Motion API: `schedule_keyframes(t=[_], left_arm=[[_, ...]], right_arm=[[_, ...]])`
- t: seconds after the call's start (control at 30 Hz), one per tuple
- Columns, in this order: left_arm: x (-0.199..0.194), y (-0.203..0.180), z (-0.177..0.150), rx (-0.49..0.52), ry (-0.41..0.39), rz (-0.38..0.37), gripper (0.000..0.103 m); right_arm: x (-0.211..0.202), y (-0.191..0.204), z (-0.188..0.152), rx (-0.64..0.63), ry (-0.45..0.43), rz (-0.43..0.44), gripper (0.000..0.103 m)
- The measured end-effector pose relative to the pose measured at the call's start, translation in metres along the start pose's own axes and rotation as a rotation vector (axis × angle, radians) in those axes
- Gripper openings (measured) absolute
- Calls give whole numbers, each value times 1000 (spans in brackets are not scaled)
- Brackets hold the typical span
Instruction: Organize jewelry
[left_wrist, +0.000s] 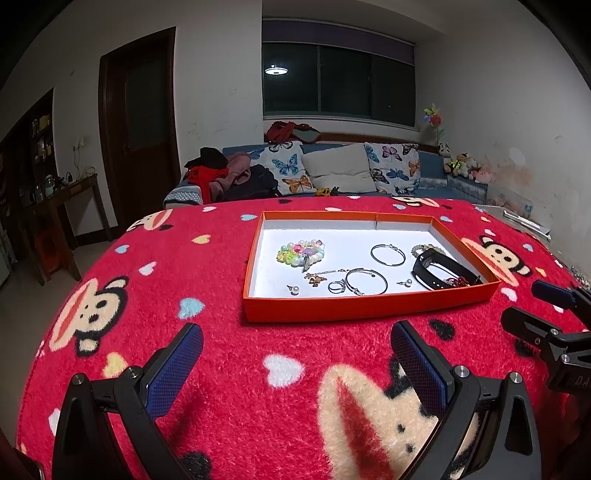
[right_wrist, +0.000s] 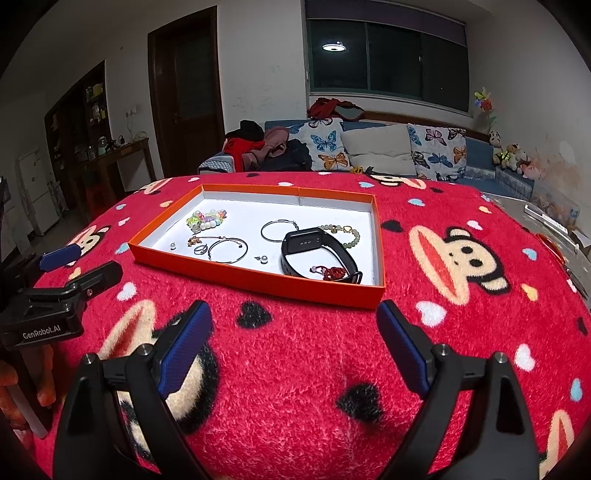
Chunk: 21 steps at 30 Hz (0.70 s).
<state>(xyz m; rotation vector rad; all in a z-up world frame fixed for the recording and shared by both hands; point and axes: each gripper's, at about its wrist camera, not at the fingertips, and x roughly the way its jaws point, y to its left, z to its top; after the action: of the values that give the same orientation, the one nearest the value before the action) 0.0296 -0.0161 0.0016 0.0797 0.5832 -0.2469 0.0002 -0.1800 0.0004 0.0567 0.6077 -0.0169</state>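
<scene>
An orange tray (left_wrist: 332, 308) (right_wrist: 258, 286) with a white floor lies on the red blanket. In it lie a pastel bead bracelet (left_wrist: 301, 253) (right_wrist: 207, 218), thin hoops (left_wrist: 388, 254) (right_wrist: 279, 229), a silver bangle (left_wrist: 365, 281) (right_wrist: 227, 250), a ring (left_wrist: 336, 286), pearl studs (left_wrist: 294, 290) (right_wrist: 263, 260), a black smart band (left_wrist: 441, 271) (right_wrist: 319, 254), a red charm (right_wrist: 334, 273) and a green bead bracelet (right_wrist: 343, 232). My left gripper (left_wrist: 295, 350) is open and empty, short of the tray's near wall. My right gripper (right_wrist: 295, 325) is open and empty, near the tray's near right corner.
The red cartoon-monkey blanket (left_wrist: 229, 369) (right_wrist: 295, 369) covers the table. The right gripper shows at the right edge of the left wrist view (left_wrist: 546, 314); the left gripper shows at the left edge of the right wrist view (right_wrist: 74, 273). A sofa with cushions (left_wrist: 340, 173) stands behind.
</scene>
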Motion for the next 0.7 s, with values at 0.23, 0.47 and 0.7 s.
schedule_keyframes(t=[0.23,0.47,0.7], left_arm=[[0,-1,0,-1,0,0,103],[-1,-1,0,0,-1,0,103],[-1,-2,1,3,0,-2,103]], right_arm=[[1,0,0,1,3,0,92],[1,0,0,1,4,1,92],[1,0,0,-1,3,0,92]])
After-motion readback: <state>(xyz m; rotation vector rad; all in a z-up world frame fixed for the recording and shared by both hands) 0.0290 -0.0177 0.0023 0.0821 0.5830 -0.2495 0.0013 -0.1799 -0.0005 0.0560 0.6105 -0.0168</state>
